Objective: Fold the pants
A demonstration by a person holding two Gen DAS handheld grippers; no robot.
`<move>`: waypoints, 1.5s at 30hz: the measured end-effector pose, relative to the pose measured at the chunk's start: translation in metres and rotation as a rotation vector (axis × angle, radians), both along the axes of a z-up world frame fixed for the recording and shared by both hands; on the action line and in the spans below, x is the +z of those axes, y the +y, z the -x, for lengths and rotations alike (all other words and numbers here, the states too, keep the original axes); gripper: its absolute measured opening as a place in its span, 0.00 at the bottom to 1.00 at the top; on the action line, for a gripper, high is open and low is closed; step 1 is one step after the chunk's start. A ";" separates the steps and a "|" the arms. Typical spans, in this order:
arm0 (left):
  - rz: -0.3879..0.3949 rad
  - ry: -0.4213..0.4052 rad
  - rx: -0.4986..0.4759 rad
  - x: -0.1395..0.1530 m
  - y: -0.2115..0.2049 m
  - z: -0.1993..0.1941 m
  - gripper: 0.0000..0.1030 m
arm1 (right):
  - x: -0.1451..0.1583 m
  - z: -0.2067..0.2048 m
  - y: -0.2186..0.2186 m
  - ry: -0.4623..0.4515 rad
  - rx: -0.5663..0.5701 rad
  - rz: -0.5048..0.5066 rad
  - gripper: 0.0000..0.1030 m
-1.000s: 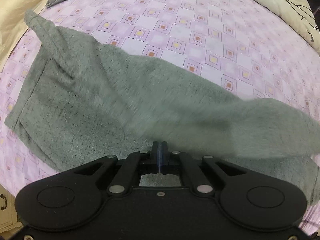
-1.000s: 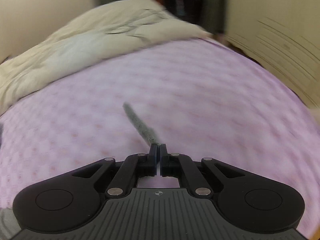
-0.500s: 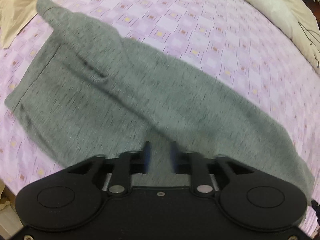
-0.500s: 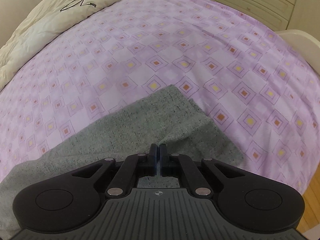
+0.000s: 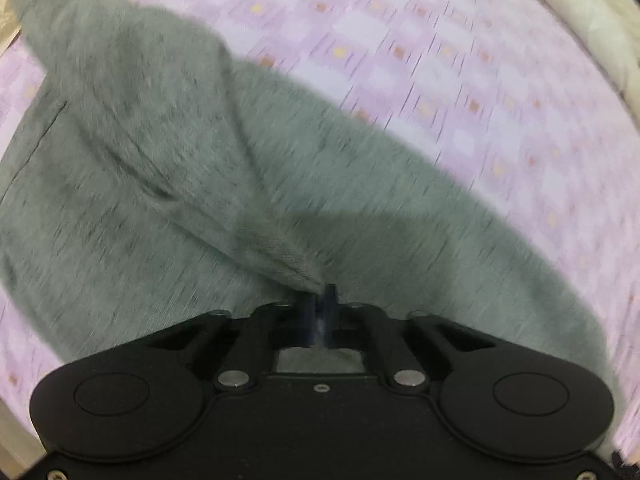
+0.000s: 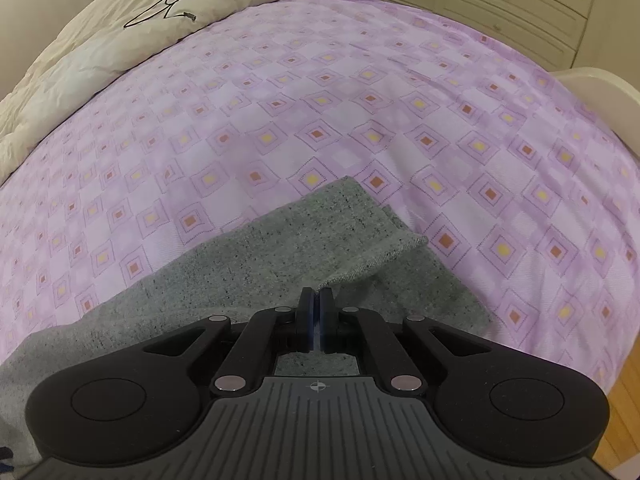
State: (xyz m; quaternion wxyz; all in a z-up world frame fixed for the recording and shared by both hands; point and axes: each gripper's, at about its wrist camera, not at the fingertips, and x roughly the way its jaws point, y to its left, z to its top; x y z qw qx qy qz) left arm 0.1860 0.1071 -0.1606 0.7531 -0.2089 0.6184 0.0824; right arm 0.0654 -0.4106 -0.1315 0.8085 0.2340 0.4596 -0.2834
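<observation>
Pants [image 5: 168, 152] lie lengthwise on the bedspread [image 6: 360, 80], running up and left from the left gripper [image 5: 319, 300], clamped on a raised fold, while the right gripper [image 6: 317, 300] pinches the hem end.

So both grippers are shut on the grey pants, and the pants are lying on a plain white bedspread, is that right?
Not quite. Both the left gripper and the right gripper are shut on the grey pants, but the bedspread is purple with a diamond pattern, not plain white. The right wrist view shows it clearly.
</observation>
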 end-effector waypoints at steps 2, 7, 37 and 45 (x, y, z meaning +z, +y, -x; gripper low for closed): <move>0.015 -0.078 -0.007 0.022 -0.002 -0.005 0.03 | 0.004 -0.002 -0.003 -0.019 -0.002 0.005 0.02; 0.010 -0.331 -0.152 0.122 -0.005 0.004 0.03 | 0.058 0.000 0.005 -0.167 0.033 0.105 0.02; -0.170 0.017 -0.032 0.013 -0.008 0.101 0.03 | -0.029 0.028 -0.065 -0.049 0.253 0.047 0.40; -0.204 0.017 0.031 0.011 -0.028 0.115 0.03 | -0.043 0.016 -0.074 -0.048 0.356 -0.074 0.11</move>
